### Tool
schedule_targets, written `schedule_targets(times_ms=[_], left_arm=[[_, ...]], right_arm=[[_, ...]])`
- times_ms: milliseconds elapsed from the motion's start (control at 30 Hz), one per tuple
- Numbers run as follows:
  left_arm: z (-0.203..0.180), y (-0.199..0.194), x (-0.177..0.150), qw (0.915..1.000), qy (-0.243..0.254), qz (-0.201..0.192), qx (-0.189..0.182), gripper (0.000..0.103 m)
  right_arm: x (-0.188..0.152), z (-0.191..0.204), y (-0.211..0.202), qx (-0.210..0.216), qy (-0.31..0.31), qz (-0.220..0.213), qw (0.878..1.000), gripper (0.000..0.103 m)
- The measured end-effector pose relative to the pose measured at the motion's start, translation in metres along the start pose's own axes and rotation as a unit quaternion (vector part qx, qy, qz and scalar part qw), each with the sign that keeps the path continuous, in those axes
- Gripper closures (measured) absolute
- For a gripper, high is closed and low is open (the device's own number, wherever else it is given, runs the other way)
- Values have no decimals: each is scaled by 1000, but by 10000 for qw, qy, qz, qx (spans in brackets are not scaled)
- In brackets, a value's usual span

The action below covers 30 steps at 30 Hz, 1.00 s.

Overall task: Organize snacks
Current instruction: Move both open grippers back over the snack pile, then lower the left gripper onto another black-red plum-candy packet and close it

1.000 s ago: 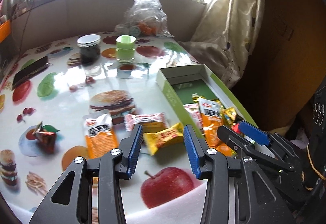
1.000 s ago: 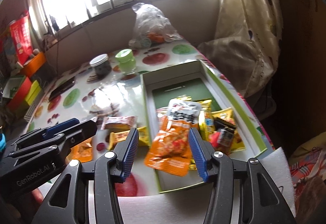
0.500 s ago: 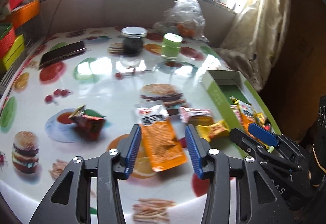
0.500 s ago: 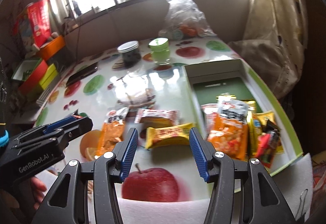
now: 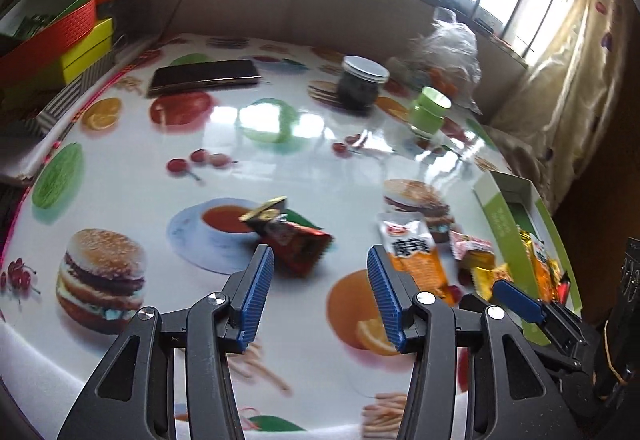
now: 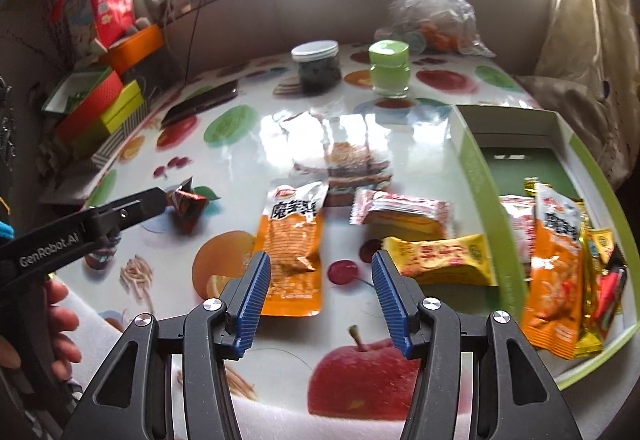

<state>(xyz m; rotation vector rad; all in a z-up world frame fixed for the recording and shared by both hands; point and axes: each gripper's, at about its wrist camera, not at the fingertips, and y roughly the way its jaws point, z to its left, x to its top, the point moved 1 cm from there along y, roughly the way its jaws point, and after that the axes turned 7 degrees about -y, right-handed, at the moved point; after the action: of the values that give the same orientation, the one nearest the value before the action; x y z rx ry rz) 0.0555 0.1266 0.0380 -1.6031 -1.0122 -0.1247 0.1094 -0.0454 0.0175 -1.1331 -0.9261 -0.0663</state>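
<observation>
- The left claw [image 5: 320,260] stood with its jaws apart and nothing between them; they had just been opening. It hung above the worktop [image 5: 280,160], pointed down at a slant.
- Just ahead of its left finger lay a dark red crumpled snack packet [image 5: 294,238], resting partly on a printed soup bowl.
- Just beyond its right finger lay an orange pouch [image 5: 414,250] with a white top, flat on the worktop.
- The right claw [image 6: 320,268] was also spread, holding nothing, its blue pads clear of every snack.
- The same orange pouch [image 6: 292,240] lay just ahead of the right claw's left finger, its lower end beside the pad but not gripped.
- A yellow wrapped bar [image 6: 440,256] lay near the right finger, and a pink-and-white wrapped cake [image 6: 400,212] sat just behind it.
- To the right, the green-walled box [image 6: 480,176] held several snacks piled at its near end, among them a second orange pouch [image 6: 556,264]; its far end was bare.
- Farther back stood a dark jar with a white lid [image 6: 316,66], a green-lidded jar [image 6: 389,68] beside it, and a clear plastic bag [image 6: 432,4] behind them.
- A dark phone [image 5: 204,74] lay flat toward the far left of the worktop.
- The person's fingers [image 6: 60,324] showed at the left edge of the right wrist view, on the left claw's handle.
</observation>
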Motion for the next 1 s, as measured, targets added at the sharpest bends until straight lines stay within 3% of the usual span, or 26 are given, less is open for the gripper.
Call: schedule_targets(times_ms=[500,633,1000], left_arm=[[30,9,1,9995,-287,88,112,53],[35,11,2,9993,-326,103,125,53],[37,17,8,9991,-387,191,-61,53]], right_arm=[[5,21,41,35,-287,366,9989,47],[6,26,45,35,-404,407,9984,42],[5,35,50,-395,-696,465,9957,38]])
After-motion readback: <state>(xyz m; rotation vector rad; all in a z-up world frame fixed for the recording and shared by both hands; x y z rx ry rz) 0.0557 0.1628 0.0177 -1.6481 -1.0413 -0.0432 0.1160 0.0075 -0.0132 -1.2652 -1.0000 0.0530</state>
